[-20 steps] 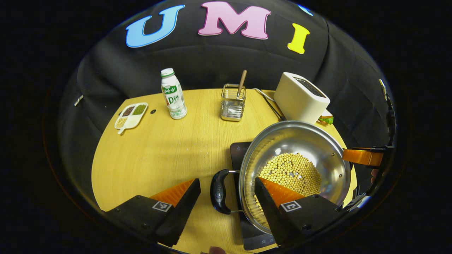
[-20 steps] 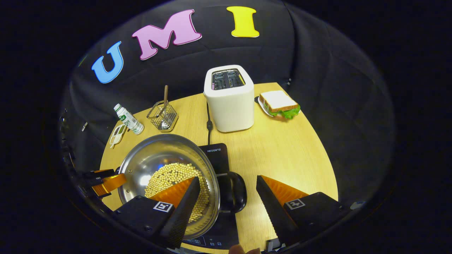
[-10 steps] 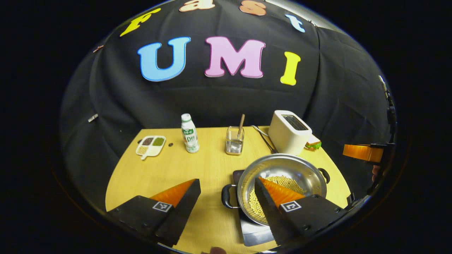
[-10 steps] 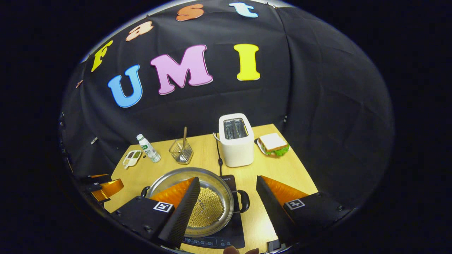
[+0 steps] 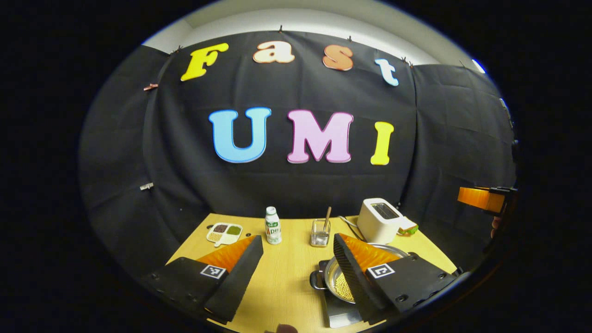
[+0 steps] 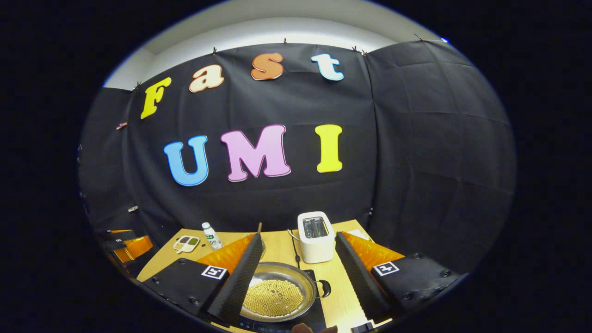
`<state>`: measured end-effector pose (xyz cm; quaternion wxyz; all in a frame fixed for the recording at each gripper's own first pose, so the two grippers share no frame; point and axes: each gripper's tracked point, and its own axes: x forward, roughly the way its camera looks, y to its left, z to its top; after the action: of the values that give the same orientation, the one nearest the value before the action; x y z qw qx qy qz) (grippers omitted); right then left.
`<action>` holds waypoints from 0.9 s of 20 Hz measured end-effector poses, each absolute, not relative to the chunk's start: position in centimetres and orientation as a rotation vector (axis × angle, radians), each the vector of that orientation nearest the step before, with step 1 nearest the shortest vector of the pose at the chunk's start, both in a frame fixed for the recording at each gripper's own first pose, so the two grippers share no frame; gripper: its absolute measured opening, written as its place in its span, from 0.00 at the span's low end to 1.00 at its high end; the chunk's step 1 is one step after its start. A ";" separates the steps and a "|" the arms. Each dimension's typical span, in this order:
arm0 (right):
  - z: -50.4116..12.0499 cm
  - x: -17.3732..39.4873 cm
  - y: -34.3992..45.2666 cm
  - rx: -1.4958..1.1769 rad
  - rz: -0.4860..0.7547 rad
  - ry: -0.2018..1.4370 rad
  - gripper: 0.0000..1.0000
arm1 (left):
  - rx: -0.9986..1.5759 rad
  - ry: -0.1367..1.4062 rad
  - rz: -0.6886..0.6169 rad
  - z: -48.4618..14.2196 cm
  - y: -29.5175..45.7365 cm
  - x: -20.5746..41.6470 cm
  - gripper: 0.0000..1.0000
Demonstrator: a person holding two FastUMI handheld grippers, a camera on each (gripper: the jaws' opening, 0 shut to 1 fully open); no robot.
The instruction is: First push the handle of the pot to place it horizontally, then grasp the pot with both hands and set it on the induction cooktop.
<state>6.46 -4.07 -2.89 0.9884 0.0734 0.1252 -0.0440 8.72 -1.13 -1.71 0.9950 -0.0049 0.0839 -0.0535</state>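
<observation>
Pot (image 6: 277,296) sits on the induction cooktop (image 5: 340,315), steel bowl open upward, a layer of yellow beans (image 6: 273,298) across its bottom. Its two loop handles lie level, one on each side: the long axis through them runs roughly side to side across the tabletop (image 5: 282,277), parallel to the front edge of the cooktop as far as the curved views allow. One handle (image 6: 325,287) points toward the toaster side, the other (image 5: 317,280) toward the bottle side.

Left hand-held gripper (image 5: 296,268): jaws wide apart, nothing between them, raised well above the pot. Right hand-held gripper (image 6: 298,266): likewise spread wide, holding nothing, high above the pot.

Judgement: placement looks done. Risks from here:
- pot may sit off-centre on the cooktop; the overlap is partly hidden by the fingers, so cannot tell.
- a gripper dropping back toward the pot could clip the rim or a handle, slide it and spill beans.
- toaster (image 6: 316,236) and its cord (image 6: 295,249) lie just behind the cooktop; a pot pushed backward would meet them.
</observation>
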 end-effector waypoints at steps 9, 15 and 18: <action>3.8 1.9 -0.6 0.061 -0.111 0.021 0.98 | 0.007 -0.028 -0.020 3.7 4.7 3.6 0.95; 3.5 0.9 0.1 0.059 -0.114 0.028 0.98 | -0.005 -0.028 -0.047 3.4 5.0 1.6 0.95; 3.6 0.9 0.4 0.058 -0.111 0.029 0.98 | -0.016 -0.007 -0.054 2.8 5.1 1.5 0.95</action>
<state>0.87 0.35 3.57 0.9979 0.0288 0.0144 -0.0555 1.52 5.06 2.83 0.9996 -0.0082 -0.0037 -0.0269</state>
